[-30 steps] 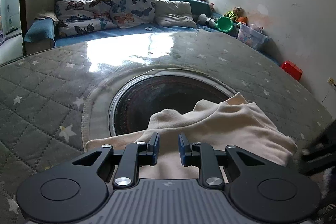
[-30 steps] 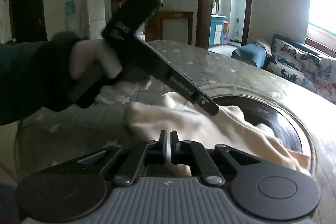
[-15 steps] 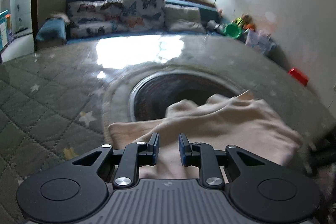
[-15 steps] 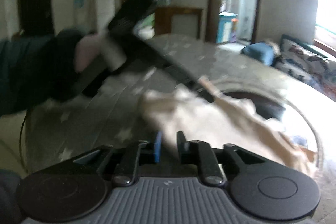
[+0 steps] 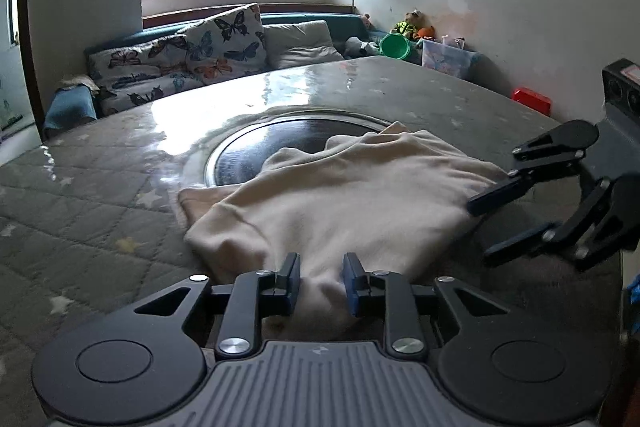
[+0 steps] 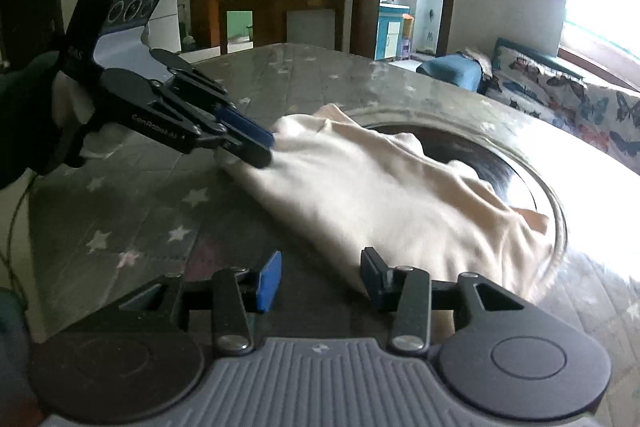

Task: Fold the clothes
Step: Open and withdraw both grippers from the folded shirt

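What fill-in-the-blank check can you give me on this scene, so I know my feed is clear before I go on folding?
1. The cream garment lies partly over the round, ___ inset in the middle of the table.
2. The table's grey quilted cover is dotted with small ___.
3. The cushions beyond the table carry a ___ print.
4. The bowl in the far corner is ___.

Missing words: dark; stars; butterfly; green

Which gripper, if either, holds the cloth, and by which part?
The left gripper has the cream cloth by its near edge, jaws opening. The right gripper holds nothing, jaws opening.
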Available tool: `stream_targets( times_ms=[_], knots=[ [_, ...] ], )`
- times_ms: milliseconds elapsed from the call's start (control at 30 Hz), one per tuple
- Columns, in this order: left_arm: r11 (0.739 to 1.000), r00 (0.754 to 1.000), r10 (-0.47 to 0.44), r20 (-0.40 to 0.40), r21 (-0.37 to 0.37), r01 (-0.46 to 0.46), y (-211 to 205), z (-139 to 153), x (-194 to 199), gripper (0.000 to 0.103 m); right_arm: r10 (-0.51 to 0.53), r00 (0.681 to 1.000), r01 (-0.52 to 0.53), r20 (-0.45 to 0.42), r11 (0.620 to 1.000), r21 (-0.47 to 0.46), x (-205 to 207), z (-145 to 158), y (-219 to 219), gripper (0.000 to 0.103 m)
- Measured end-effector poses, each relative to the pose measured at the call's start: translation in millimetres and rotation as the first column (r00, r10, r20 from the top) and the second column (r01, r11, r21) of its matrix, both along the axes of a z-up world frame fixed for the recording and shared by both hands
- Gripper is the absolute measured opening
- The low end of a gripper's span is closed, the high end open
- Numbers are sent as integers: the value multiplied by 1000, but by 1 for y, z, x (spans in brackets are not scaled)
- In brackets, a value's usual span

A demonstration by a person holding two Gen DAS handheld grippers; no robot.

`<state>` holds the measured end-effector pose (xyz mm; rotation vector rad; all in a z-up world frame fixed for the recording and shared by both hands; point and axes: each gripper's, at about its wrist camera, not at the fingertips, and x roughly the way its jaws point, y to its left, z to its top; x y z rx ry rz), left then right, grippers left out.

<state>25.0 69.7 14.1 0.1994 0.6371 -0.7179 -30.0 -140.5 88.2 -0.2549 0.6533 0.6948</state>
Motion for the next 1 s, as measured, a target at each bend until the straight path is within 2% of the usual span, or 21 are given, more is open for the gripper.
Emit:
stream_targets(
  times_ms=[167,300,433,533,567,667,700,733,833,900,1000],
  knots=[
    [999,999,24,26,-24,-23,-5,12,-5,29,-90,995,88,34,994,64,9,14,-15,44],
    [997,1000,-3,16,-73,4,-30,11,-2,29,-165,986,164,4,983,86,22,4,-23,44],
    [999,999,-34,-15,-40,33,-49,-5,-2,29,-192,981,194,-33,977,82,20,-8,-32,48],
    [999,999,-27,-19,-42,26,-45,-8,-5,35,-202,979,204,-38,977,68,11,-10,-44,51],
    [999,1000,-18,-22,-51,17,-42,-6,-5,38,-207,978,209,-41,975,69,9,-9,-49,52],
    [997,1000,20,-19,-78,-22,-33,1,-7,60,-228,972,233,-58,966,116,9,-3,-60,68],
    [996,999,40,-5,-82,-40,-30,5,-8,65,-233,971,238,-51,963,124,10,-1,-61,79],
    [995,998,59,8,-85,-58,-28,7,-9,68,-245,969,247,-34,960,129,14,1,-61,85],
    [987,991,129,29,-102,-126,-18,12,-9,79,-278,961,276,-10,948,156,25,6,-64,86],
    [977,982,184,31,-114,-179,-10,12,-6,91,-291,956,290,-20,941,172,35,4,-64,92],
    [960,965,259,28,-115,-254,-3,9,2,93,-312,950,313,-33,935,167,50,-3,-64,95]
  ],
)
